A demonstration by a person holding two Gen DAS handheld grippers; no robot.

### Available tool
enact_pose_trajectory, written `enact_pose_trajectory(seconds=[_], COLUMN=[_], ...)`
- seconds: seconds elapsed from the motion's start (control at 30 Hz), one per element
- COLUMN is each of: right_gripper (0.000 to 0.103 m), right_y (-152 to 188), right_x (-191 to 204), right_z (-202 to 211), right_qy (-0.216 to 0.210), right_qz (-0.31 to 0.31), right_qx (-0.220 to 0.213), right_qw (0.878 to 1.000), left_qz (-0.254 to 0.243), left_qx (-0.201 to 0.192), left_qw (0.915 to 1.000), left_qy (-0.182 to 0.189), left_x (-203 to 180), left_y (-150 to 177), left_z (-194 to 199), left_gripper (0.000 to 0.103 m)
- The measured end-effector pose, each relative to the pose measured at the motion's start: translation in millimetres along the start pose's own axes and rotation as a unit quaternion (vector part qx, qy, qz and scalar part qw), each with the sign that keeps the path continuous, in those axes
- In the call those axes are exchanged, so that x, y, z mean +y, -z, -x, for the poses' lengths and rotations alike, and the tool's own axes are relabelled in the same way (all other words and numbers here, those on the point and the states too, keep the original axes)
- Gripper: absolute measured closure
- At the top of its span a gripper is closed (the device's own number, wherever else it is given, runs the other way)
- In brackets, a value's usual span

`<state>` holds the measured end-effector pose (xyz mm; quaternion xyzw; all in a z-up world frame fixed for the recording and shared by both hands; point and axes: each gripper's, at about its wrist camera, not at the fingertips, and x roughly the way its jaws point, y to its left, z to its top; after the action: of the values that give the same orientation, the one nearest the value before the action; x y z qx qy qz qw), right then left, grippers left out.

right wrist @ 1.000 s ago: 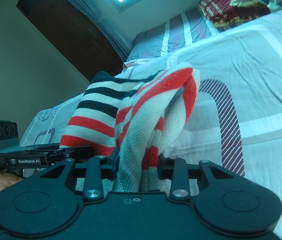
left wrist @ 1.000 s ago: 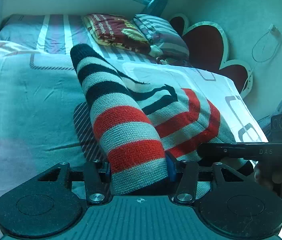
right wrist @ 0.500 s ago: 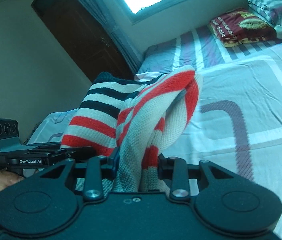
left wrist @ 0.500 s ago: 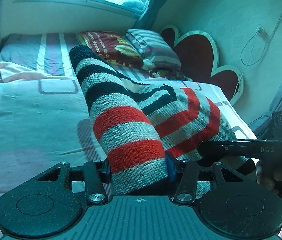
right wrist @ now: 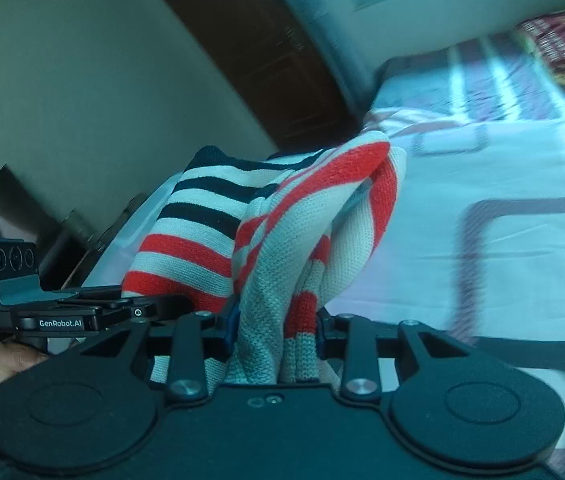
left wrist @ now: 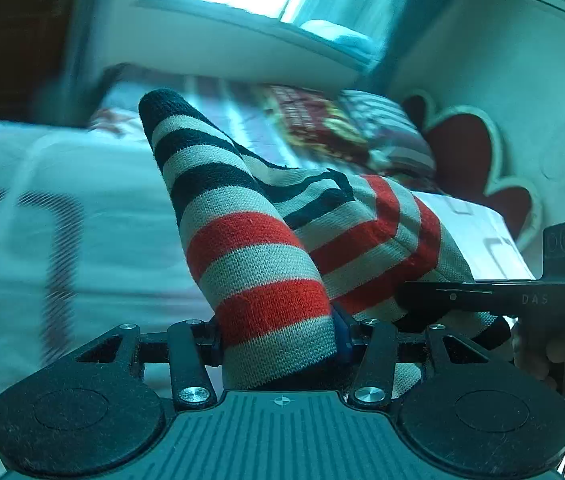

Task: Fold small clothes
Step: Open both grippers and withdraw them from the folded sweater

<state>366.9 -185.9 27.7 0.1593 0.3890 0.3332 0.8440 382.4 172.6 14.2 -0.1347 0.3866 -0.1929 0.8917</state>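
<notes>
Striped knit garment in red, grey and black [left wrist: 258, 248] clamped between the fingers [left wrist: 341, 334] of the left gripper [left wrist: 278, 340], rising ahead of them. Another bunched fold [right wrist: 282, 280] pinched between the right gripper [right wrist: 276, 328] fingers [right wrist: 231, 322]. Held up over the white patterned bed [right wrist: 502, 200].
</notes>
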Motion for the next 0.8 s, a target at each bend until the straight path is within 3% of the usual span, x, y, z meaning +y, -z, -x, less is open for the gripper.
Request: enact_pose_trajectory(seconds=[0.3,0.4,0.47,0.6,0.63,0.7,0.8], right_gripper=[0.070,0.070,0.068,0.069,0.067,0.055,0.052], right_y=[28,42,54,55,51,43,44], right_x=[42,38,27,-4,-4,0,16], right_z=[-104,-134,-149,-149,-146,-129,-83], right_qy=[-0.052,-0.060,-0.043,-0.091,-0.087,-0.065,-0.038], right_qz=[-0.023,-0.036,-0.038,-0.098,-0.094,-0.066,-0.019], right_qx=[0.070,0.101,0.119,0.125,0.127,0.110,0.072], right_qw=[0.996,0.992,0.991,0.983,0.984,0.990,0.997], left_qz=[0.068,0.096,0.135,0.154,0.150,0.135,0.116], left_qx=[0.019,0.037,0.036,0.003,-0.002,-0.017,-0.038], left_qw=[0.9965,0.9934,0.9891,0.9869,0.9871,0.9878,0.9875], left_qy=[-0.045,-0.050,-0.048,-0.046,-0.057,-0.075,-0.100], left_x=[107,136,153,157,154,144,130], left_y=[62,91,112,132,134,134,137], left_z=[34,34,30,34,37,48,75], left_gripper=[0.053,0.053,0.048,0.039,0.039,0.039,0.039])
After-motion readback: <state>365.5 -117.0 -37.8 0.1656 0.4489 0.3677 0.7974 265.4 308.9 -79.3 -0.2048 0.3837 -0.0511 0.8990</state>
